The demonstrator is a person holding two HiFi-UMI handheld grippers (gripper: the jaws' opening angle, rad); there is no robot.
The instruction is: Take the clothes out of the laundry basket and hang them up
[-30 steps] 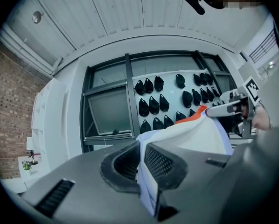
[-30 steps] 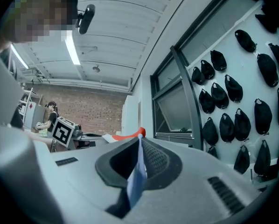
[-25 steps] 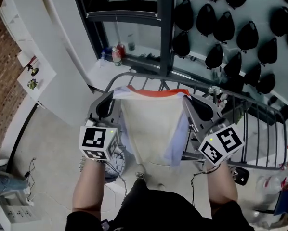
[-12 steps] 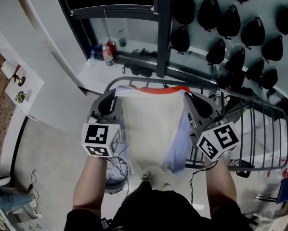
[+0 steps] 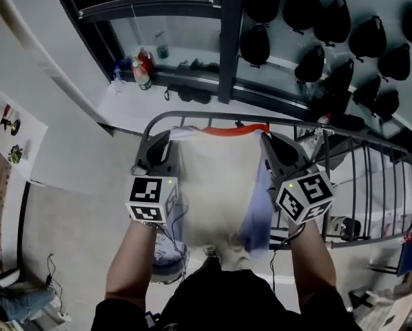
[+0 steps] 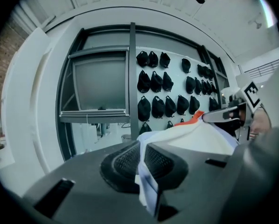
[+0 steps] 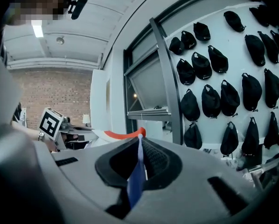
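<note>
A cream garment [image 5: 216,185] with an orange-red top edge and pale blue sides hangs stretched between my two grippers. My left gripper [image 5: 166,135] is shut on its left top corner; the cloth [image 6: 146,181] shows pinched between the black pads. My right gripper [image 5: 264,138] is shut on the right top corner, with blue fabric [image 7: 136,181] squeezed in its jaws. The garment's top edge lies just over the near rail of a grey metal drying rack [image 5: 371,185]. The laundry basket is not clearly in view.
A dark window frame post [image 5: 227,40] stands behind the rack. Several black caps [image 5: 323,33] hang on the wall at the right. Bottles [image 5: 142,71] sit on a white ledge at the left. A white wall panel [image 5: 47,116] is close at the left.
Both grippers have moved forward and down together with the garment, bringing its top edge closer to the rack's near rail. Both stay shut on it.
</note>
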